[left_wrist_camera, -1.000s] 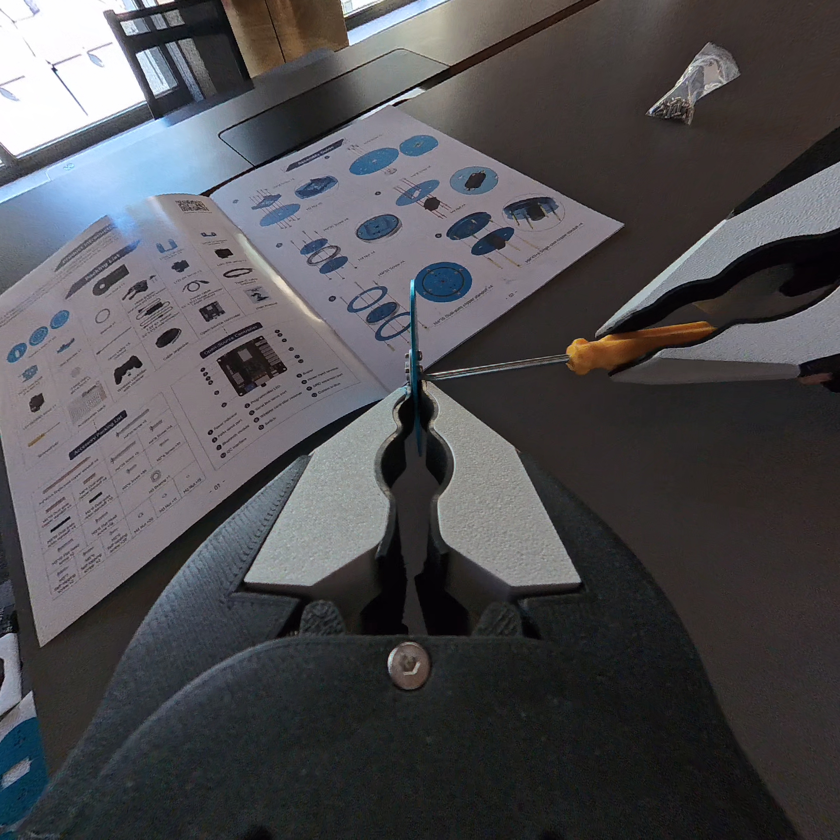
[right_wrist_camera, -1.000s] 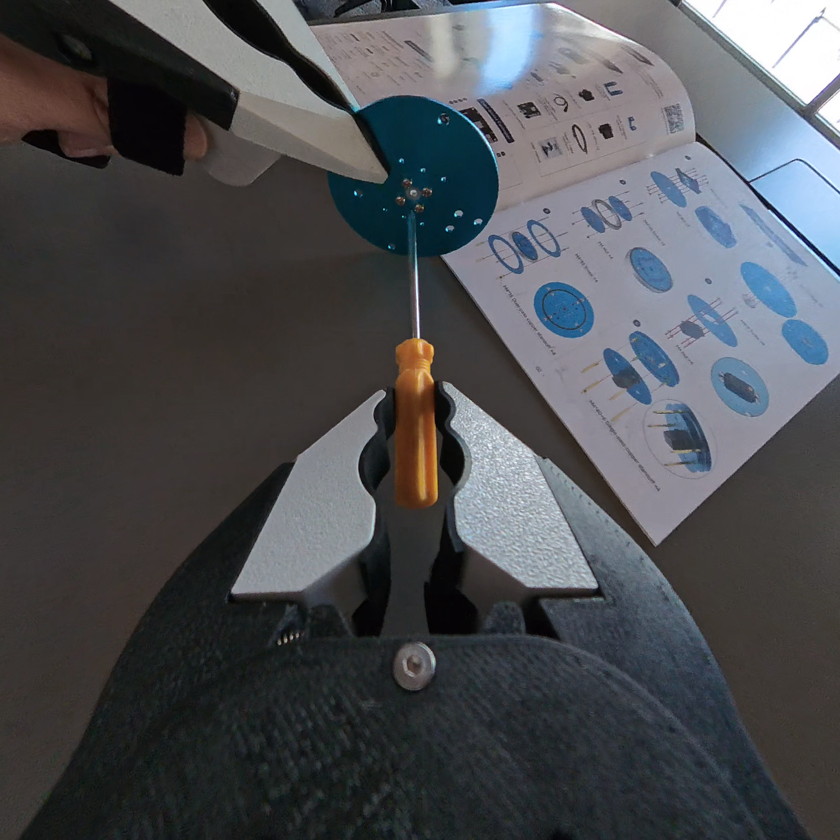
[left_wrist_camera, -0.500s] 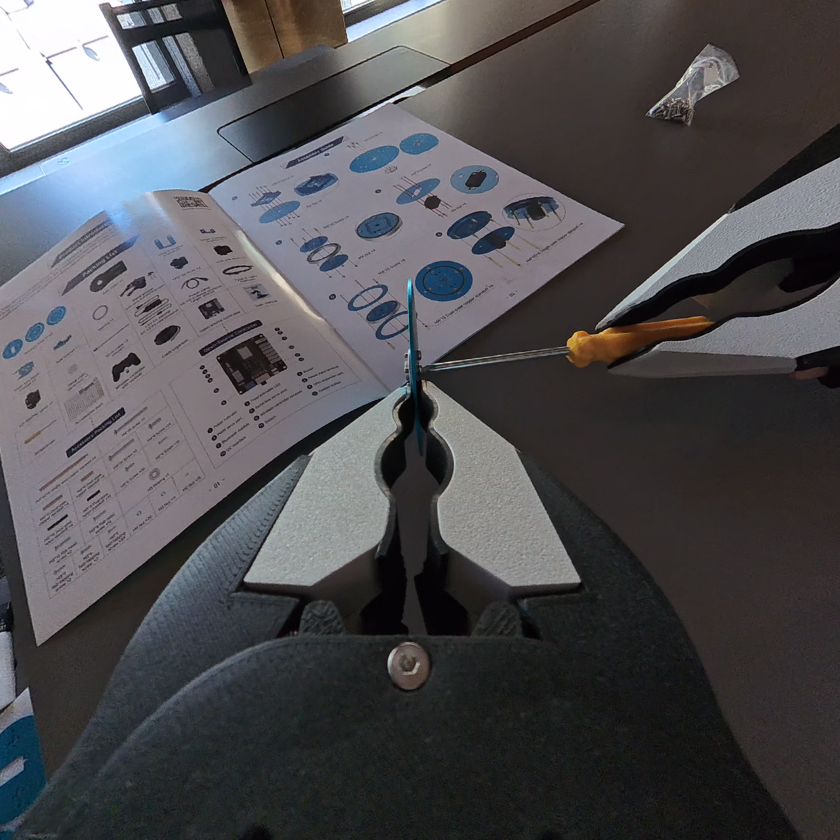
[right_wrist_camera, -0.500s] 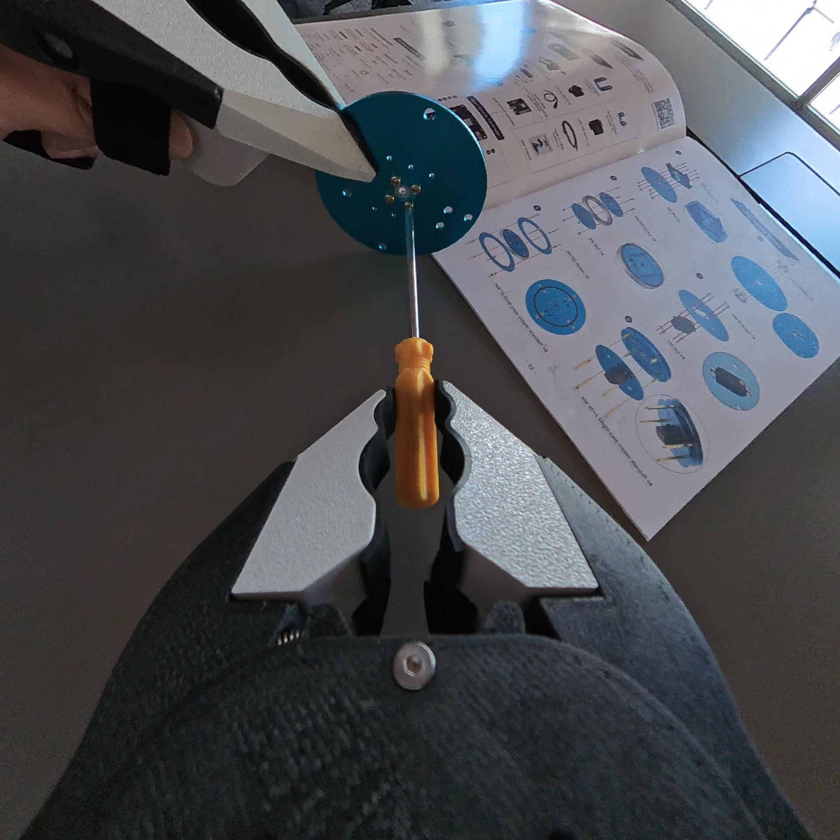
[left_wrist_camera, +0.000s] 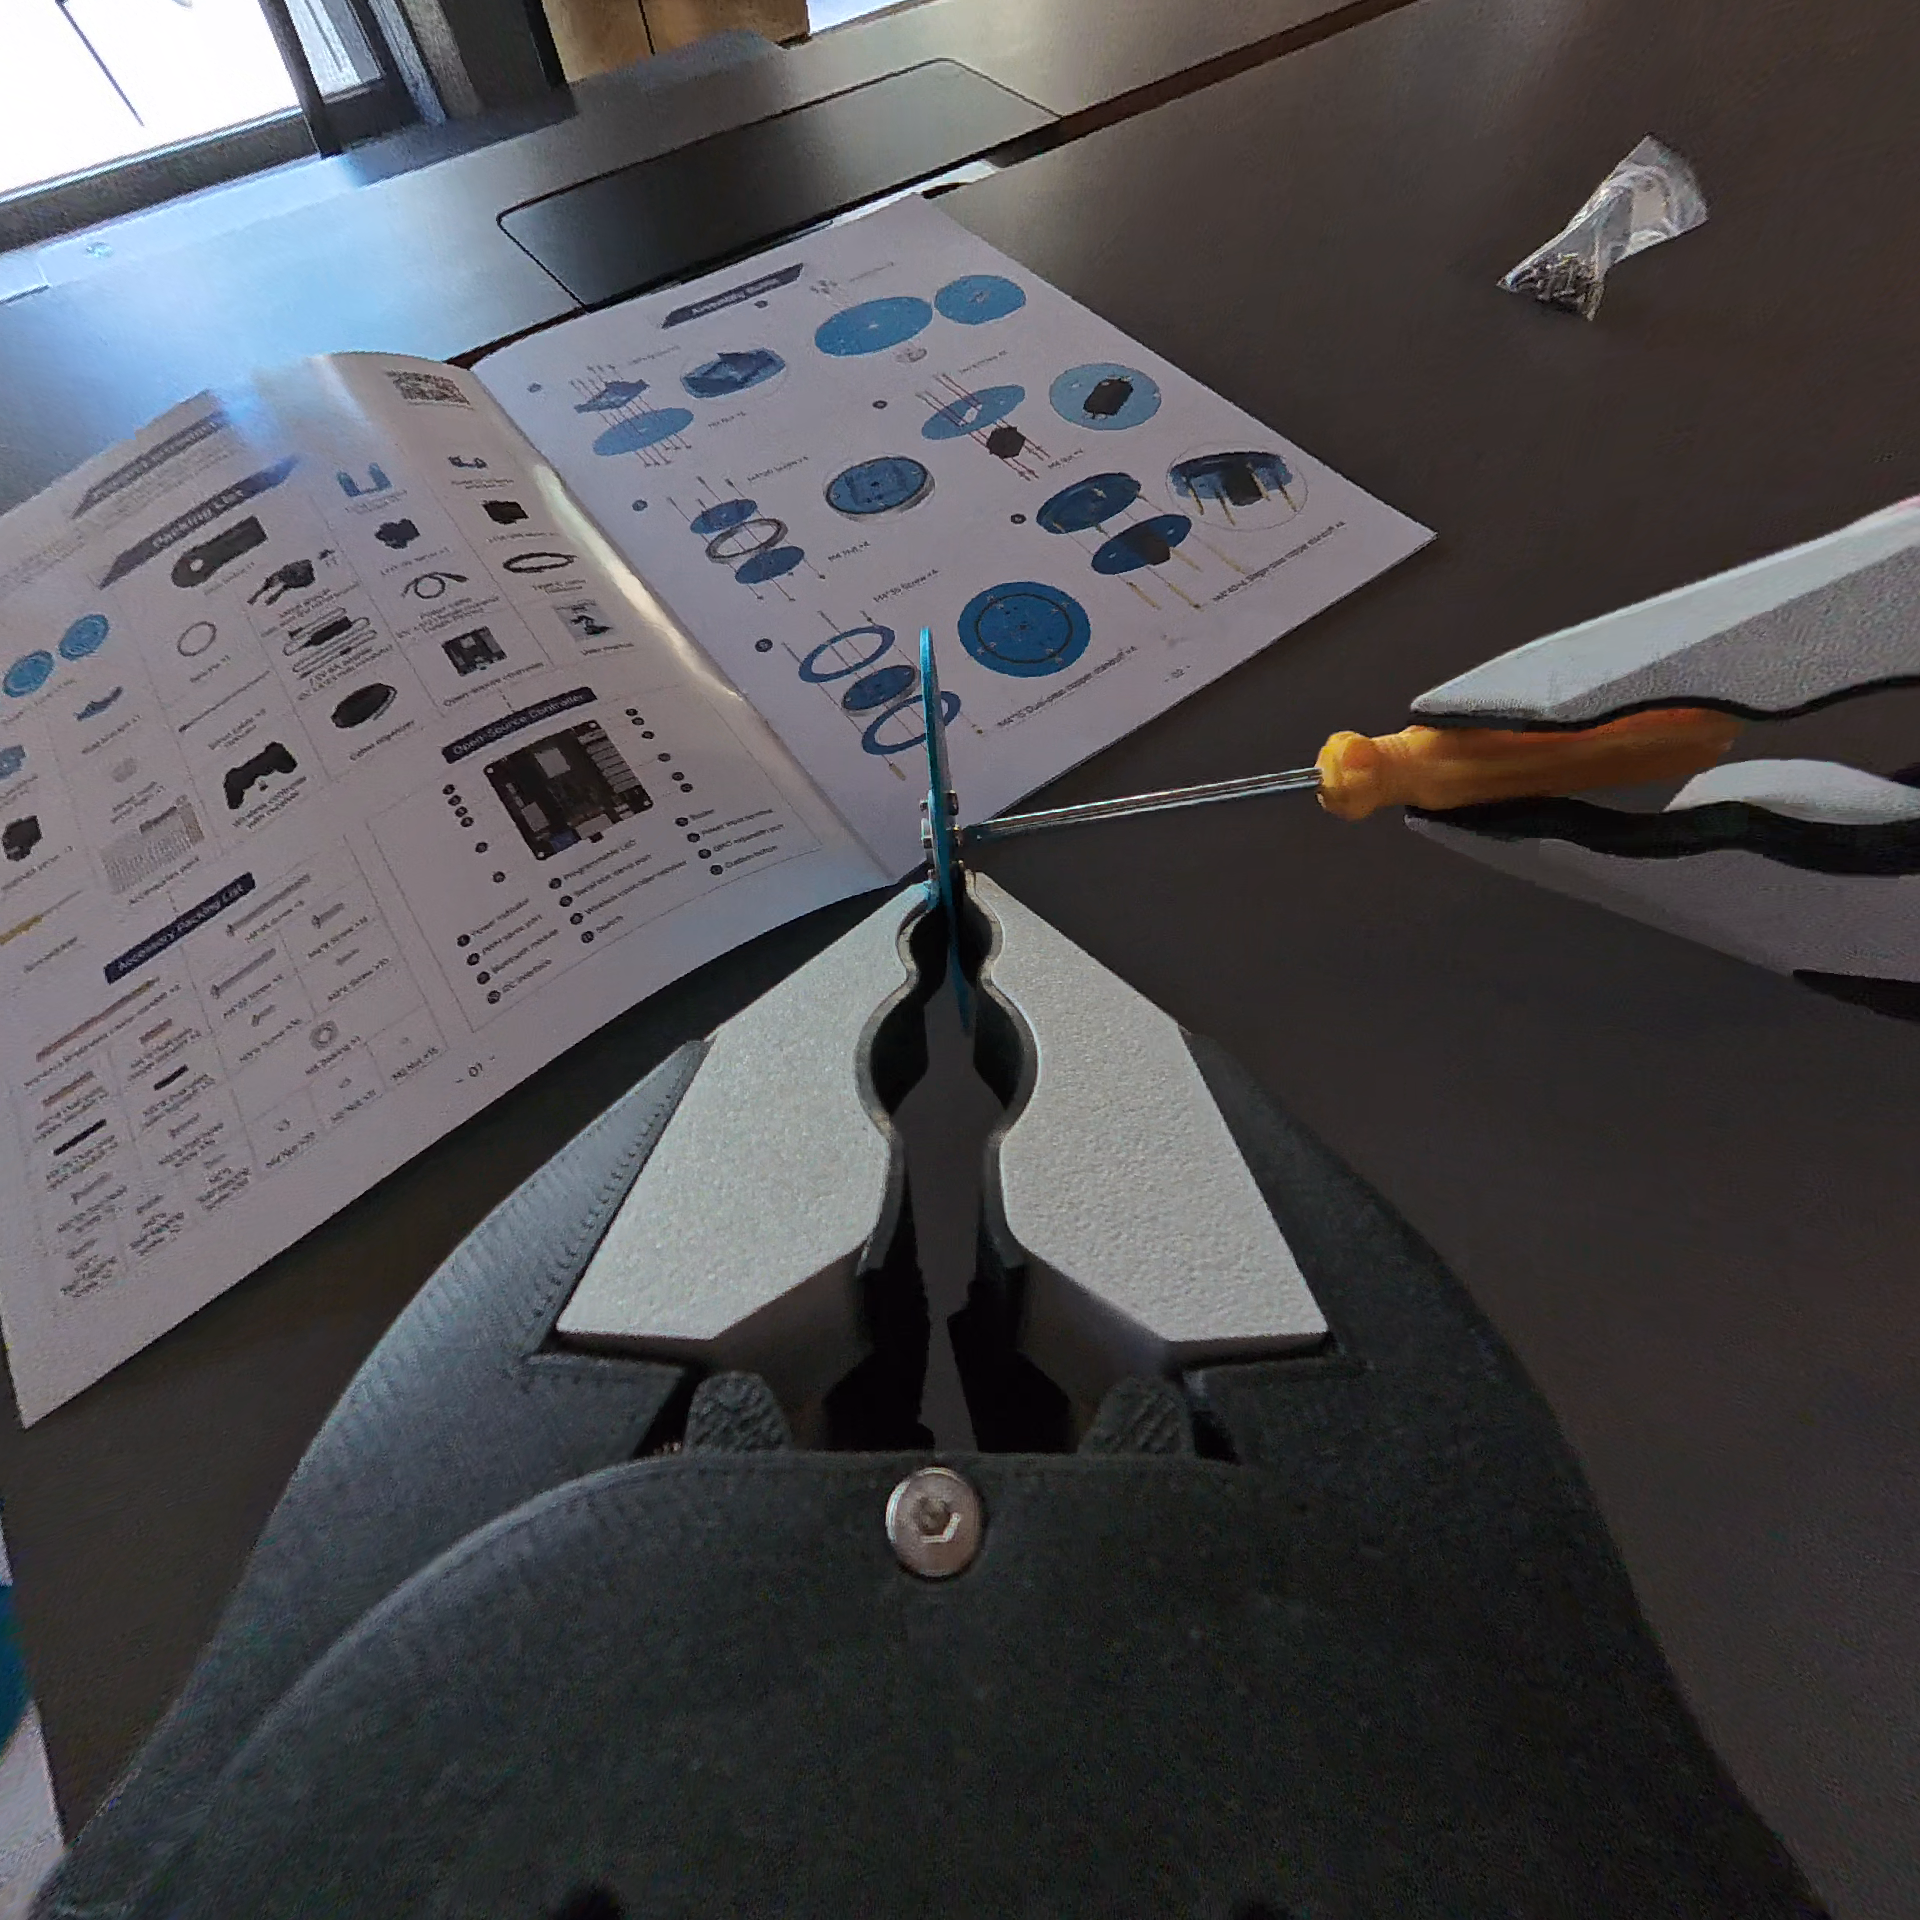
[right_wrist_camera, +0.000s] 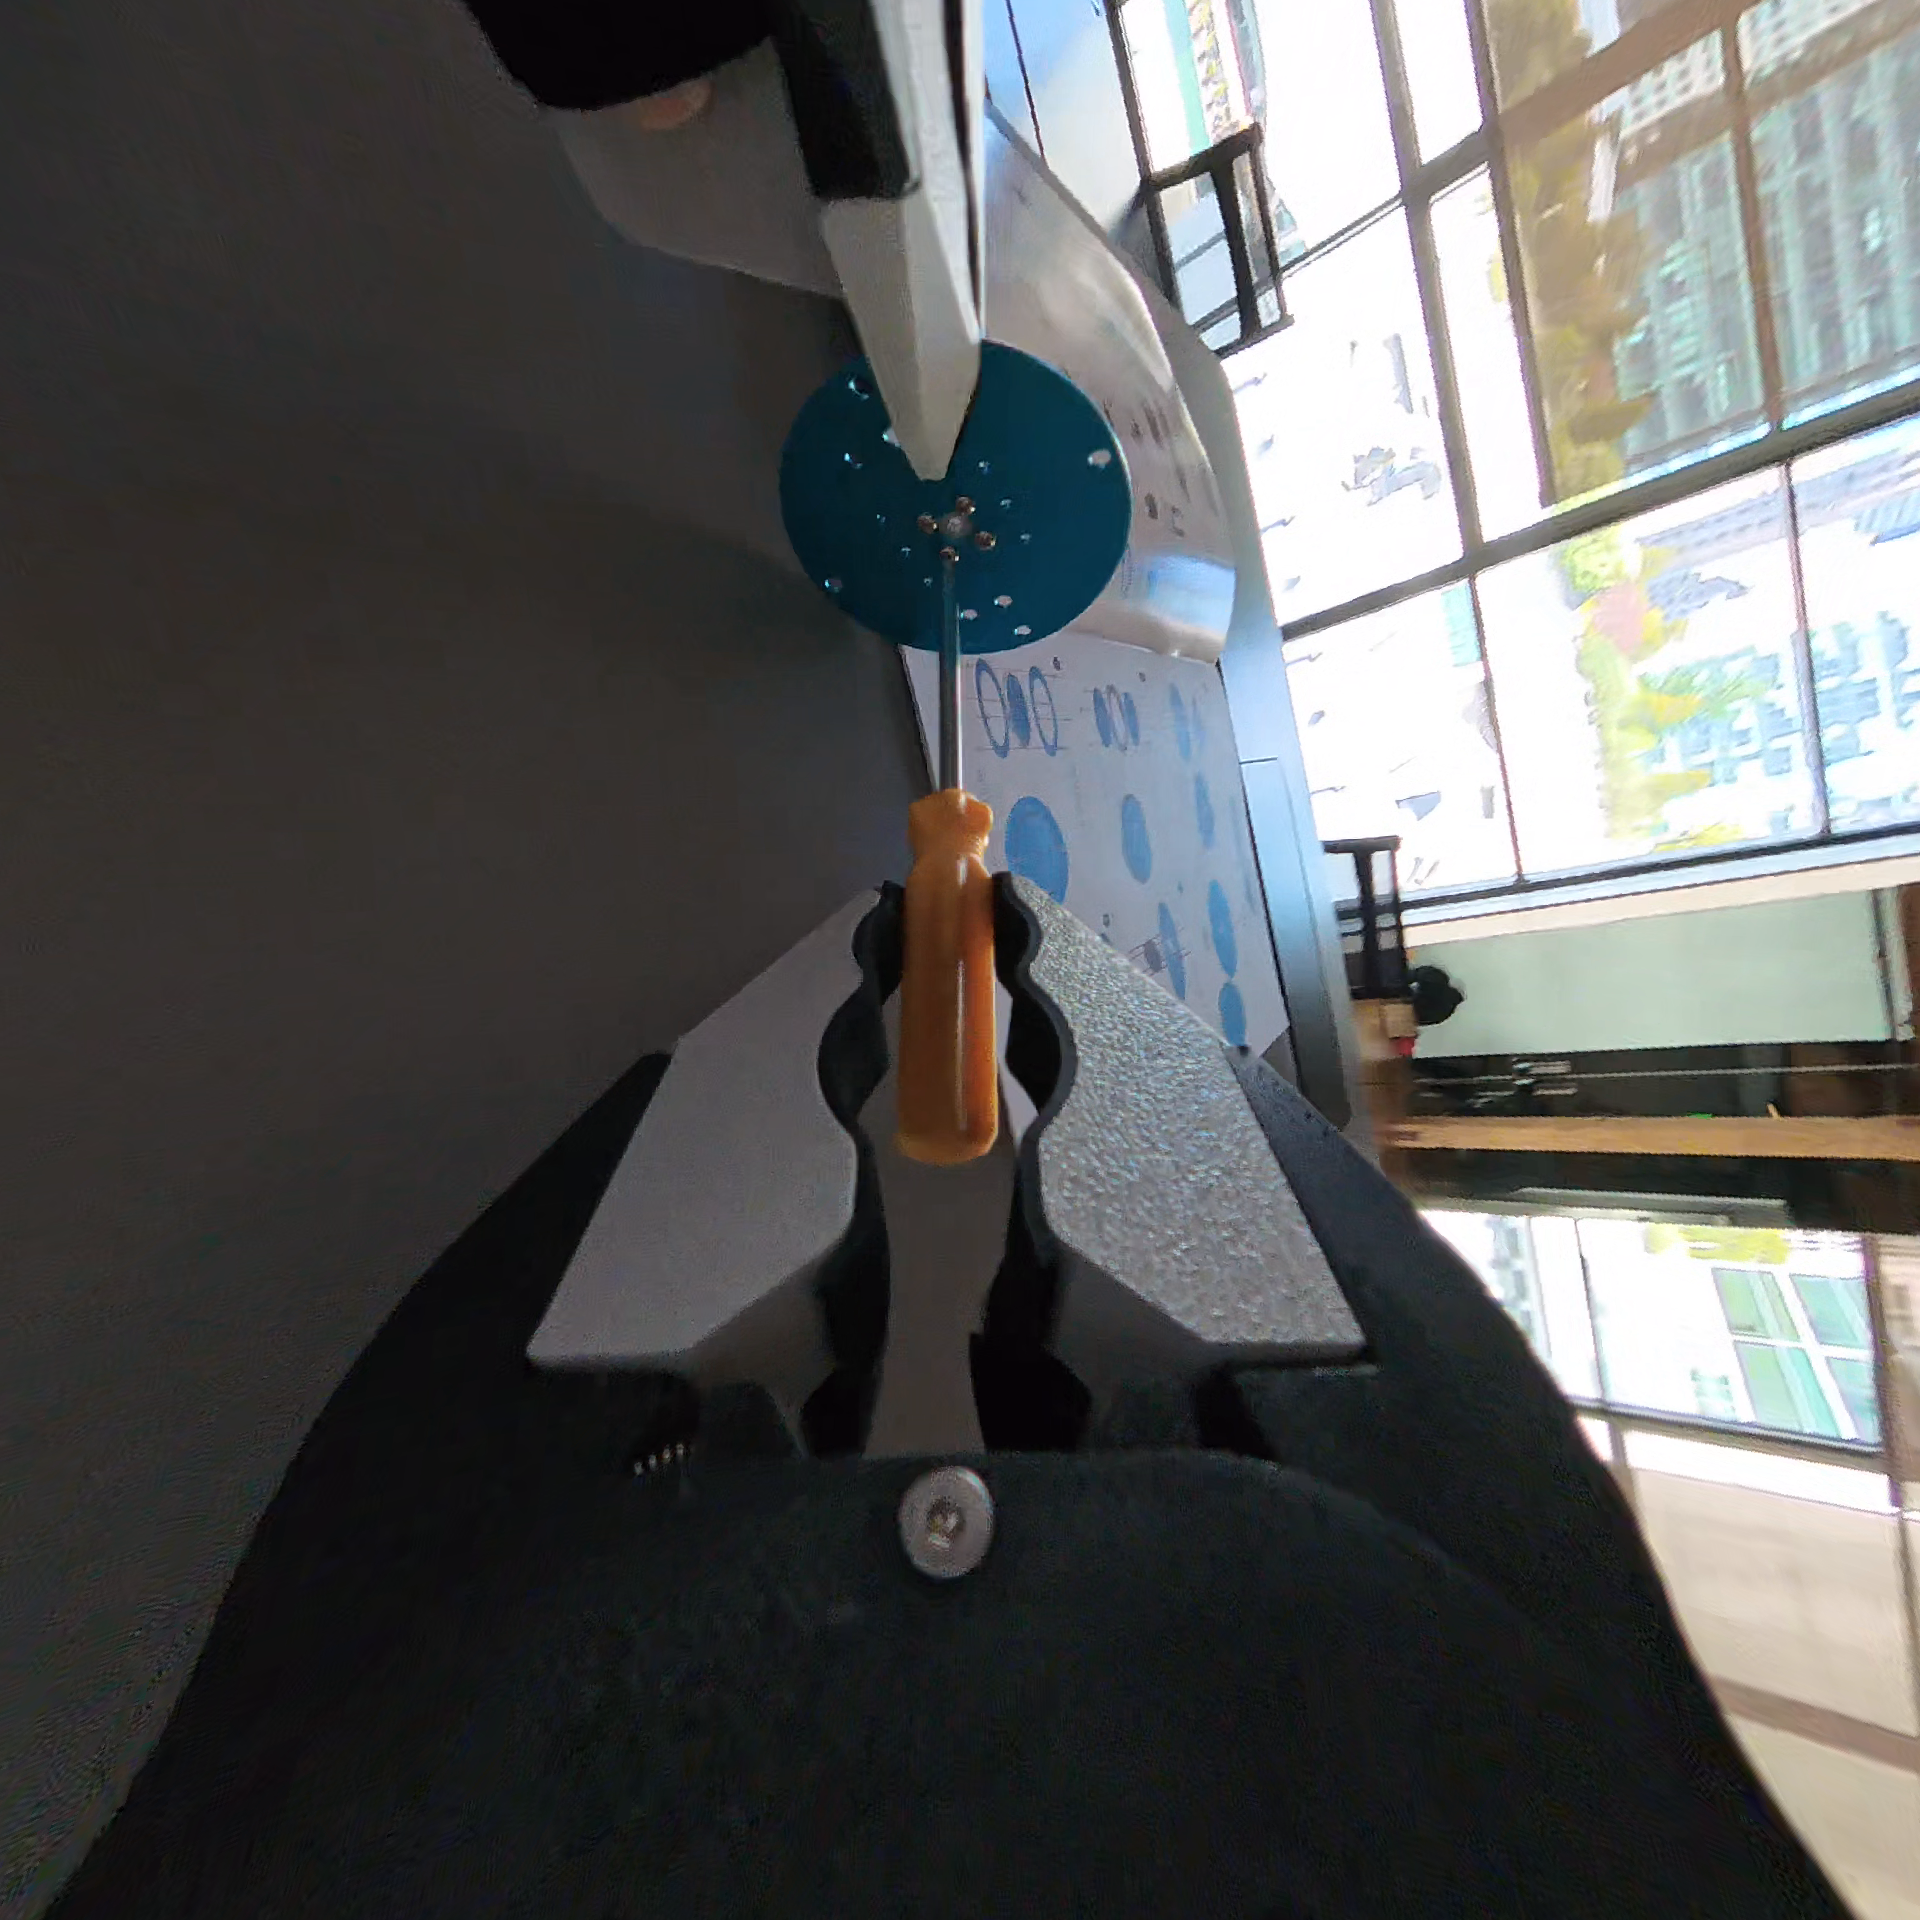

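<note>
On a dark table (left_wrist_camera: 1558,1039) beside an open instruction booklet (left_wrist_camera: 520,727), a blue round plate (right_wrist_camera: 997,582) is clamped edge-on by the left gripper (left_wrist_camera: 943,914). An orange-handled screwdriver (right_wrist_camera: 948,997), gripped by the right gripper (right_wrist_camera: 948,904), is pressed against a screw near the plate's centre.

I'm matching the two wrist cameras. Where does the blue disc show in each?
Left wrist view: blue disc edge-on at centre, clamped at the left gripper tips.
Right wrist view: disc face-on, upper centre.
Shared landmark: the orange-handled screwdriver, its tip at the disc's middle.
</note>
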